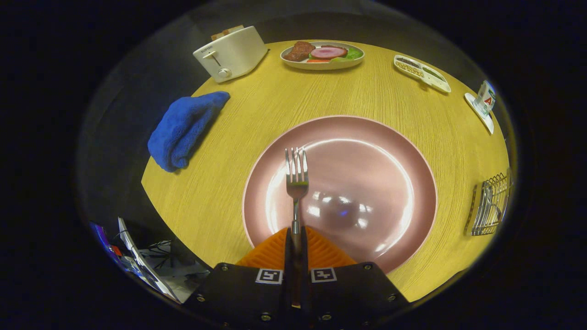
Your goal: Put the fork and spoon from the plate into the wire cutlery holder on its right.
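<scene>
You are working over a round yellow wood-grain table (pixel 257 114) with dark booth space around it. At its far edge you have a white toaster (pixel 230 53), a white dish of meat and greens (pixel 322 55) and a divided white tray (pixel 422 73); a crumpled blue cloth (pixel 183 128) lies to the left. A wide, glossy pink plate (pixel 367 183) sits just ahead of your fingers, shining with lamp reflections. Your gripper (pixel 296 238) is clamped on the handle of the silver metal fork (pixel 296 176), both fingers pressing it; its tines point away from you over the plate. The wire cutlery holder (pixel 490 206) stands well right of the plate, with a piece of silver cutlery, probably the spoon (pixel 485 204), inside.
</scene>
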Demonstrator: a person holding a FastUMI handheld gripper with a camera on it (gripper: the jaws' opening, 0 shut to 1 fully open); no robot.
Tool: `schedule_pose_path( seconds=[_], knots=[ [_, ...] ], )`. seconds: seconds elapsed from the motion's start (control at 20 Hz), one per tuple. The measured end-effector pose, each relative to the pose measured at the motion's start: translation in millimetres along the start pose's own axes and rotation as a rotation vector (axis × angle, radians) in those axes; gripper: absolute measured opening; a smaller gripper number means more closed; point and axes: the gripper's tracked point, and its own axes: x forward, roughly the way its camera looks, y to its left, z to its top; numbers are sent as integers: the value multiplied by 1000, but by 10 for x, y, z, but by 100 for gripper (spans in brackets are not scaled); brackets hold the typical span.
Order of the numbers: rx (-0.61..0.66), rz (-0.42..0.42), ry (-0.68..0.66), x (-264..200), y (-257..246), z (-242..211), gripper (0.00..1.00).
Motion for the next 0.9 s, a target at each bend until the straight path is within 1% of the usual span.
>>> schedule_pose_path(
  seconds=[0.25, 0.5, 0.75, 0.9],
  knots=[
    [64, 22, -32, -84, -3, 73, 8],
    [143, 35, -93, -255, -126, 187, 8],
    [267, 40, -177, -574, -430, 310, 8],
    [327, 14, -231, -800, -714, 349, 8]
  ],
)
